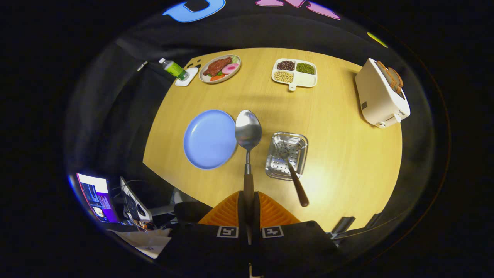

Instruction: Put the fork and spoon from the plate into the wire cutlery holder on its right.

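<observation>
The spoon (248, 133) is pinched by its handle in the claw (249, 210), high above the bench (347, 162). The fork (290, 164) is already in the holder (286, 156). Next, the spoon must be moved right and lowered in.

Bright overhead light w/ glare on table (347, 170) — fisheye bends edges, surroundings dim, centre sharp.

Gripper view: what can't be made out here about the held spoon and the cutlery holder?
- Steel spoon with dark handle: the handle's end is hidden between the gripper fingers.
- Perforated metal cutlery holder: its floor under the wooden-handled fork is covered by the fork head.
- Spoon height above the wooden table: unclear.
</observation>
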`<state>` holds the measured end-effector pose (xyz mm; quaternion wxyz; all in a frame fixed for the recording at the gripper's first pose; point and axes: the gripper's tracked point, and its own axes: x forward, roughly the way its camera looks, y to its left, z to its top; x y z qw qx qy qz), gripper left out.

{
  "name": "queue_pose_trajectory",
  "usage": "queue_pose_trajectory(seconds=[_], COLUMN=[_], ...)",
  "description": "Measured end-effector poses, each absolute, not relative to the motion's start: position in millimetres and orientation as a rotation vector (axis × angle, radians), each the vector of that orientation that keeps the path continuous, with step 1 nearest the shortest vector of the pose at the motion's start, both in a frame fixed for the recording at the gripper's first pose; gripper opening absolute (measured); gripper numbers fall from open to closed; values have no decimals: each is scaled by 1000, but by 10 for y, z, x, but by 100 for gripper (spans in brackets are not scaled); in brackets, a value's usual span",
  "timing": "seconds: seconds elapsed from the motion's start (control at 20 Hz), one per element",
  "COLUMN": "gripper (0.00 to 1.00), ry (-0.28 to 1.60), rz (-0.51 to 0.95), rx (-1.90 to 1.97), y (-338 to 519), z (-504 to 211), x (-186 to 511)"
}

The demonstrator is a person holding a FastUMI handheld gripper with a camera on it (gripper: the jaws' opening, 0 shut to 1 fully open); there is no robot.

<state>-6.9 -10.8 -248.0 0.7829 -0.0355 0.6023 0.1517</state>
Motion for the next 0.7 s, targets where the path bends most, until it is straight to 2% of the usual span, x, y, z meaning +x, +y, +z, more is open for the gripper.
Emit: queue_pose_trajectory(seconds=[0.7], gripper=[8], ry=[1686], rz=[390], rx=[-281], y=[-608], z=[-2760], x=[115])
